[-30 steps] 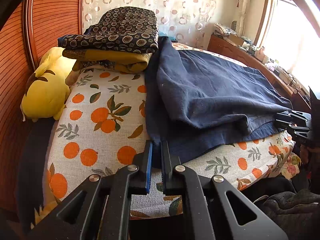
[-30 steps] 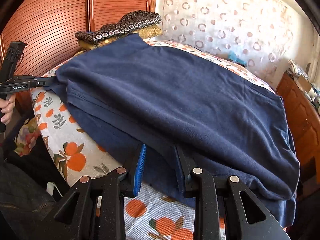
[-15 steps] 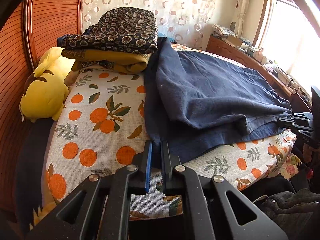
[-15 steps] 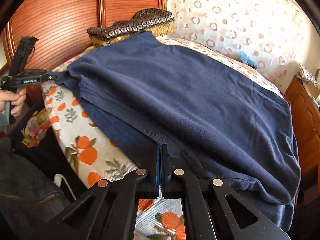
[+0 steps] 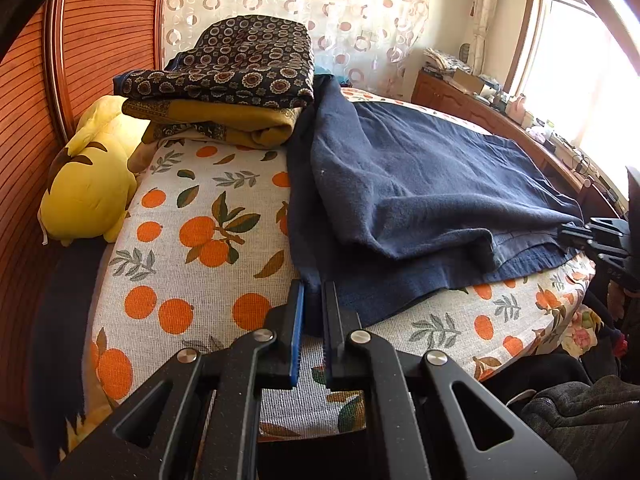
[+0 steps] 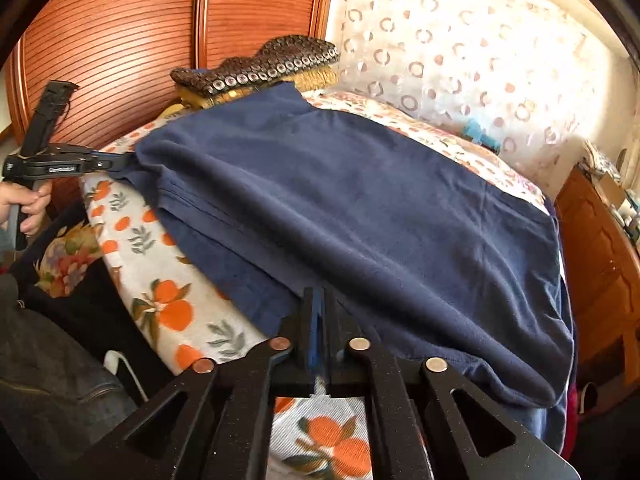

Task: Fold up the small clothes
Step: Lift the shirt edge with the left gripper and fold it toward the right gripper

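Both grippers' fingers pinch the navy garment's near hem, its length running toward the curtain.

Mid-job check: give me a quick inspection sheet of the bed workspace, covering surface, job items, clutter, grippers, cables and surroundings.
Surface: bed cover with orange-fruit print, lit by sun.
Job's things: navy garment spread across the bed, one layer folded over another, near hem at the bed's edge.
Clutter: stack of folded patterned cloths at the head end; yellow plush toy beside it.
Grippers: left gripper shut on the navy garment's near corner; right gripper has just been closing and is pinched on the garment's near edge.
Cables: white cord below the bed's edge, cannot tell what it belongs to.
Surroundings: wooden headboard, patterned curtain, wooden dresser under a bright window.
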The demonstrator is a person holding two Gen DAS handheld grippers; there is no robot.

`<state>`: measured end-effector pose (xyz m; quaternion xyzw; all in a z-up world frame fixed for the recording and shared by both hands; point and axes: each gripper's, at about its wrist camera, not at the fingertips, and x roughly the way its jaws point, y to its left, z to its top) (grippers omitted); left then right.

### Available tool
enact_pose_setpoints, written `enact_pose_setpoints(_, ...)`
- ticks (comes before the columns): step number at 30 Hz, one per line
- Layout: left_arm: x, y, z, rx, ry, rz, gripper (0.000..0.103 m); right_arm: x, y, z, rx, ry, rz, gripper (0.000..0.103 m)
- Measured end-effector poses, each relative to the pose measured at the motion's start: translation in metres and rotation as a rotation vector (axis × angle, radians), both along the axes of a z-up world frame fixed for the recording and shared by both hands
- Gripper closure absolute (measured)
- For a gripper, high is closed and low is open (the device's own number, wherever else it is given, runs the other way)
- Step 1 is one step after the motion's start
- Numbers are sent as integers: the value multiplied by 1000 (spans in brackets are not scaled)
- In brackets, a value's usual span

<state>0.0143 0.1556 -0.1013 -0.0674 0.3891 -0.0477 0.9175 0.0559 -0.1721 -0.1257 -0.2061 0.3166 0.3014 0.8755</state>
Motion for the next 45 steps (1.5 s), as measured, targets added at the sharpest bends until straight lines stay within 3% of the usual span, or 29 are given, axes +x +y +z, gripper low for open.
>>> enact_pose_setpoints(2,0,1,0,-1,-1,0,95,5,3,-7,-24,4,-17,65)
enact_pose_setpoints(4,0,0,0,-2,-2,-2,95,10,4,-15,-31,15,-11,57)
enact_pose_setpoints(7,0,1,0,-2,-3,-3,95,12,1,-18,17,42,-4,58)
enact_pose_setpoints(10,-1,1,-1,-4,-3,-3,95,16,-3,-19,40,73,-21,92)
enact_pose_setpoints(15,0,1,-1,-6,-5,0,95,4,-8,-8,54,77,34,95)
enact_pose_setpoints(19,1,0,-1,-12,-9,1,95,-12,-11,-2,50,66,60,95)
enact_pose_setpoints(21,1,2,-1,-24,-8,-4,95,-13,-13,-3,53,75,53,88)
enact_pose_setpoints(25,0,-11,15,-52,-45,-44,95,-10,-21,2,108,70,14,60)
enact_pose_setpoints(27,2,-21,33,-58,-89,-71,95,-8,-27,6,142,54,-16,55)
enact_pose_setpoints(36,62,-98,118,-46,-210,-303,95,-13,-74,12,251,10,-175,55)
enact_pose_setpoints(41,126,-192,129,-36,-141,-501,95,-20,-113,14,303,-13,-254,55)
enact_pose_setpoints(45,147,-282,144,1,-132,-658,95,-26,-142,16,322,-38,-316,55)
